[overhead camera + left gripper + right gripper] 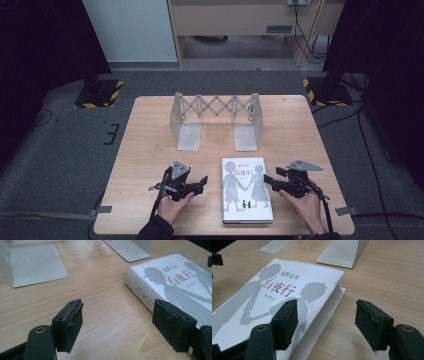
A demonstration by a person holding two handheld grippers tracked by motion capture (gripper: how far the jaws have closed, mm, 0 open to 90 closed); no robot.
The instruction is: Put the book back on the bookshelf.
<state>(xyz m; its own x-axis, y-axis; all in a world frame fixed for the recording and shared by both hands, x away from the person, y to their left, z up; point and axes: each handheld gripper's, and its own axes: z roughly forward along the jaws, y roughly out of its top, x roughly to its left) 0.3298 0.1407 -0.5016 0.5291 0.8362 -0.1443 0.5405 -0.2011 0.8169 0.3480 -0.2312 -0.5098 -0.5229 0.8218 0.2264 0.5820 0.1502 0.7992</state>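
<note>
Both of our black two-jaw grippers flanked the white hardcover book (247,189) lying flat near the front edge of the pale wooden table (145,145). Our left gripper (202,182) stood open beside its spine, nothing between the jaws; our right gripper (267,179) stood open at its other long edge. Behind, near the far edge, stood a grey metal expanding bookend rack (216,120).

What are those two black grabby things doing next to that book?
A person holds one pair of tongs in each hand. The left tongs and the right tongs sit open on either side of a white book lying flat on the wooden table, not gripping it yet. An empty metal book rack stands behind.
</note>
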